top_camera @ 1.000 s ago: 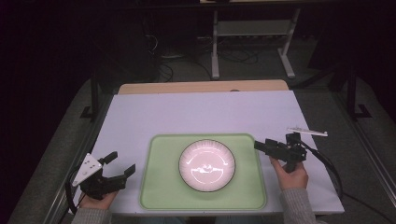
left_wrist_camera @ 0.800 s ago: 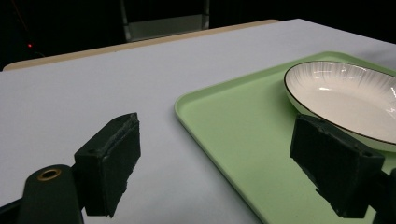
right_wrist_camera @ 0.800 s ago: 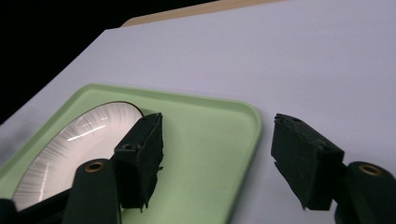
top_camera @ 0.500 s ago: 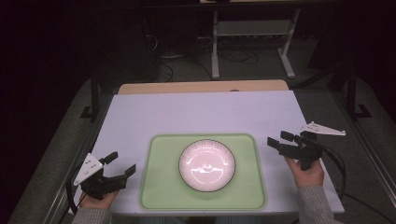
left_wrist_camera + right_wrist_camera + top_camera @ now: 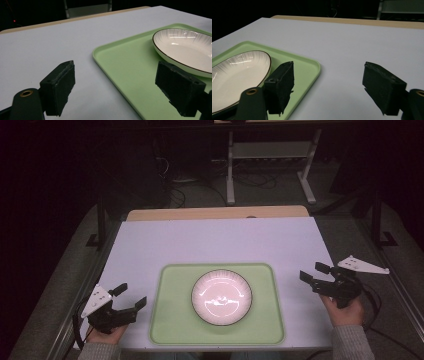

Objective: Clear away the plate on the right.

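Right gripper shifted right off tray; plate centred; both jaws released

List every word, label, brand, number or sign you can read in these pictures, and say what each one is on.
No readable text anywhere.
Plate: only fine ribbed lines and a dark rim, no lettering.
Green tray: plain, no label.
Table: bare white surface, no marks.
Left claw and right claw: black pads and grey plates, no brand legible.
Background frames and cables: too dark to make out any sign.
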Tool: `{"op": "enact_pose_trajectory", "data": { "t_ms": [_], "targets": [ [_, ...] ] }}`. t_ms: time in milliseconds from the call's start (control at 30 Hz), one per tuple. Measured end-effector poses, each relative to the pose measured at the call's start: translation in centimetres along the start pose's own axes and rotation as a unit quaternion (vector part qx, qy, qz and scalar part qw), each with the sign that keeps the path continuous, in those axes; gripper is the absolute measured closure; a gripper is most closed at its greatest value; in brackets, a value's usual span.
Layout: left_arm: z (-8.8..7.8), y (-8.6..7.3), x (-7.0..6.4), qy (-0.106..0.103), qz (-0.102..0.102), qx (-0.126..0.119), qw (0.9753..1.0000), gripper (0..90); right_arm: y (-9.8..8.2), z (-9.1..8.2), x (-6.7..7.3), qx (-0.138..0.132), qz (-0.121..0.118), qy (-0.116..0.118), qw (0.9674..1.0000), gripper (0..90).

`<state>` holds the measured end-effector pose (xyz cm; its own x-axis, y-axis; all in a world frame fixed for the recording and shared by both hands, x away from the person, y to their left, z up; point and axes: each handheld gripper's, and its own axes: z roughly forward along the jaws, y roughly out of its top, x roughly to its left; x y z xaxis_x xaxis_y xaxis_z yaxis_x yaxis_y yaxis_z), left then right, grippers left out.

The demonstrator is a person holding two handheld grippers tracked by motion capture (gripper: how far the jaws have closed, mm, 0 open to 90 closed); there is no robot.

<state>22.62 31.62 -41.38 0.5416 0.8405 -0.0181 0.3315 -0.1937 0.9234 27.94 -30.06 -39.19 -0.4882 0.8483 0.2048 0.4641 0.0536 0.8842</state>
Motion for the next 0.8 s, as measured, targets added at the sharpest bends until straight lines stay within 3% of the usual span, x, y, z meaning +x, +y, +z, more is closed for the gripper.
{"op": "enact_pose_trajectory", "data": {
  "t_ms": [500,800],
  "targets": [
    [0.0,-0.1,0.1,0.000,-0.005,0.002,1.0000,15.9,-1.1,-3.1,0.0,-0.012,-0.033,-0.025,0.9991,22.3],
    [0.1,-0.1,0.1,0.000,-0.005,0.004,1.0000,15.9,-2.7,-4.5,-0.2,-0.014,-0.030,-0.035,0.9989,21.1]
  ]
}}
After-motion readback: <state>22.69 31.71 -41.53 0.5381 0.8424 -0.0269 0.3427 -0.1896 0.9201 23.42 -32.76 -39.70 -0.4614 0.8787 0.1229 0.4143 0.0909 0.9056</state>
